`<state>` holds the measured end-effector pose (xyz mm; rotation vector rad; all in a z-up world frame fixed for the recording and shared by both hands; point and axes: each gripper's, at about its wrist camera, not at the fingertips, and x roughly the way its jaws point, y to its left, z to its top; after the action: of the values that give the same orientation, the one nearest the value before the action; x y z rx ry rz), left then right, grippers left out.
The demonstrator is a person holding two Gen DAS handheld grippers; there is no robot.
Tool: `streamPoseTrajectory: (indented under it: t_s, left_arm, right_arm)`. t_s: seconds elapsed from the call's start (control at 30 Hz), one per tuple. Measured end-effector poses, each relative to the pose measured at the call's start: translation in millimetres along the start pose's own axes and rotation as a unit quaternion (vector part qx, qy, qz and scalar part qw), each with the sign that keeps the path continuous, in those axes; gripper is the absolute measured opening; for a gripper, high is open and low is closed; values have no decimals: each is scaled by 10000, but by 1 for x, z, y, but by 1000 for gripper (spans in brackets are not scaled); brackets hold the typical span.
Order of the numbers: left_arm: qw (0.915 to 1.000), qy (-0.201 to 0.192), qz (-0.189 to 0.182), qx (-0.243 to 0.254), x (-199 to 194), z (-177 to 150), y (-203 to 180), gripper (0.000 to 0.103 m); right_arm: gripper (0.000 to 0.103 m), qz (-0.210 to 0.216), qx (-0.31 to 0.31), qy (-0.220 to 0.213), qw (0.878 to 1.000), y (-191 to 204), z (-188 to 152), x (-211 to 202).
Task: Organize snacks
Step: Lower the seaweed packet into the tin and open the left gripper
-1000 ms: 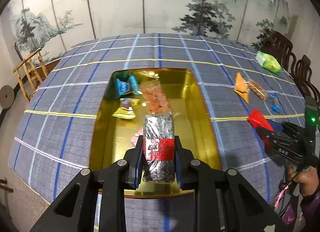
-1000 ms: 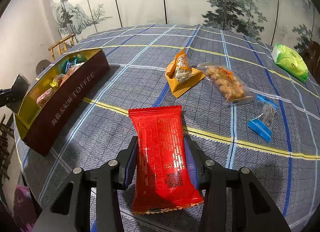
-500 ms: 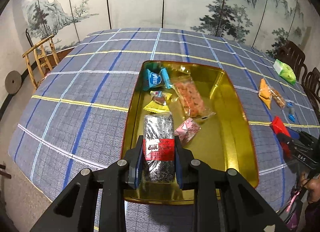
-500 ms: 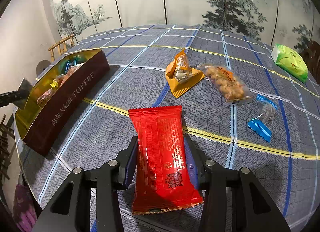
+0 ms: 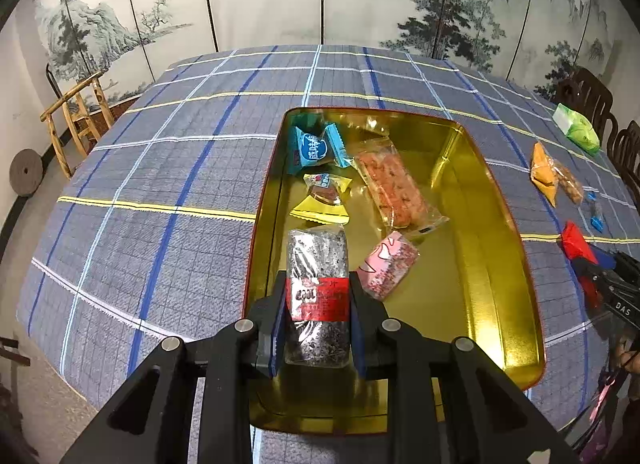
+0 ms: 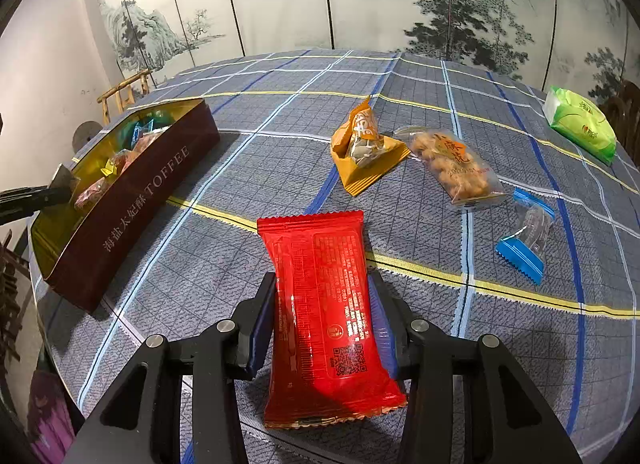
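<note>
**Left wrist view: black sesame bar held over the tin**

Left gripper [image 5: 317, 288] clamps a clear-wrapped black sesame bar [image 5: 318, 264] with a red label, its long axis running straight ahead along the fingers, far end over the near part of the gold-lined toffee tin [image 5: 496, 224] beside a pink candy [image 5: 390, 264]. Right gripper [image 6: 322, 304] pinches a red snack packet [image 6: 324, 304] lengthwise, far end pointing away, above the plaid tablecloth [image 6: 240, 264], right of the tin.
</note>
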<state>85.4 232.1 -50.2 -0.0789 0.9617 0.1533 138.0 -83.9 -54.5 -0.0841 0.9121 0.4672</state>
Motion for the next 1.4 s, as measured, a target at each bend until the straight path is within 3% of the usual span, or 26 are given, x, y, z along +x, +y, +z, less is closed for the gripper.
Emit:
streamPoseTrajectory:
  t_s: [0.8,1.07,1.4]
  left_arm:
    - [9999,80,91,65,17,2,-4,23]
    - [9996,-188,152,163,5,7,-7,24]
    - [9965,-819,175,66,-32,-6,-9,24]
  right_arm:
    - [45,-7,-3,-2,10000,0,-1,1]
    - [45,-14,-8,-2,10000,0,-1,0]
    - [45,-34,-18,-14,10000,1,-1,0]
